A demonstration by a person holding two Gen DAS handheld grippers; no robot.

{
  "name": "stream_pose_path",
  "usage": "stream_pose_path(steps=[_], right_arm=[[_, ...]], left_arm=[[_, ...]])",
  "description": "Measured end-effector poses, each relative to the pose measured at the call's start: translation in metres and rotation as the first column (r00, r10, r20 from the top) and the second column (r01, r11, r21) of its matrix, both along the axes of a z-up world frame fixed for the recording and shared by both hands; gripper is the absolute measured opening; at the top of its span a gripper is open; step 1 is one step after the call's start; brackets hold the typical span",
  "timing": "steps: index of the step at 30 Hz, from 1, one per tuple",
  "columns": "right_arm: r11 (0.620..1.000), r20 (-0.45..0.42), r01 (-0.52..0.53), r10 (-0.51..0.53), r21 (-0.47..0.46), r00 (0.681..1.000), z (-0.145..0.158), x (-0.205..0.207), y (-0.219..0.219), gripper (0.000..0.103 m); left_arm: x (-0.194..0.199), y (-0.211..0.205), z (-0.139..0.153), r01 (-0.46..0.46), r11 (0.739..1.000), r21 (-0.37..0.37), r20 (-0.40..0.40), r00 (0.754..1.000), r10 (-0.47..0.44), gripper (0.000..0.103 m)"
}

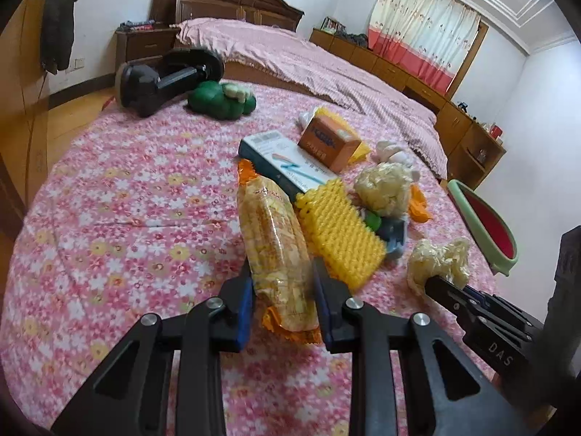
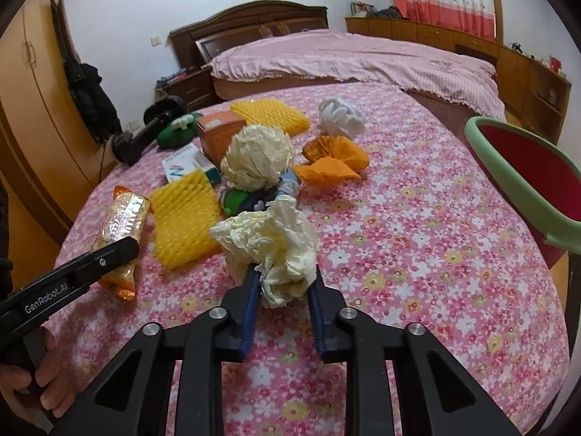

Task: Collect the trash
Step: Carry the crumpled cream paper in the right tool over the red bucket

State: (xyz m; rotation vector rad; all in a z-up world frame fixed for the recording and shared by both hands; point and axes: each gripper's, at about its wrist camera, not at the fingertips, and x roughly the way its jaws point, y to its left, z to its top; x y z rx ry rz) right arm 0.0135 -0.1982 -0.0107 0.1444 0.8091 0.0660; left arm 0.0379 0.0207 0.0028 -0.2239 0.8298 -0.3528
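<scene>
A clear snack packet with orange ends [image 1: 270,232] lies lengthwise on the pink flowered cover, and my left gripper [image 1: 281,283] is shut on its near half. The same packet [image 2: 121,218] shows in the right wrist view with the left gripper [image 2: 121,250] over it. My right gripper [image 2: 283,279] is shut on a crumpled cream paper wad [image 2: 276,239], seen in the left wrist view as the cream wad [image 1: 437,259] at the right gripper [image 1: 434,283]. A green-rimmed bin with a red inside [image 2: 508,152] stands at the right edge.
Between the grippers and the far bed lie yellow foam nets [image 2: 185,218], a second cream paper ball [image 2: 256,156], orange paper [image 2: 334,160], white paper [image 2: 341,116], an orange box [image 1: 328,141], a white-teal box [image 1: 287,163], a green plush toy [image 1: 218,100] and a black dumbbell-shaped object [image 1: 163,80].
</scene>
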Motion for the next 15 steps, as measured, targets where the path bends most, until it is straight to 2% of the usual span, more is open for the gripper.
stream_pose_path(steps=[7,15], right_arm=[[1.000,0.083,0.011,-0.013,0.018,0.996,0.024,-0.023,-0.014,0.022],[0.996,0.151,0.081,-0.087,0.047,0.985,0.047,-0.044,-0.047,0.022]], left_arm=[[-0.020,-0.010,0.028,0.000,1.000,0.005,0.064,0.998,0.000,0.029],[-0.024,-0.053,0.052,0.100,0.995,-0.012,0.100,0.990,-0.099,0.029]])
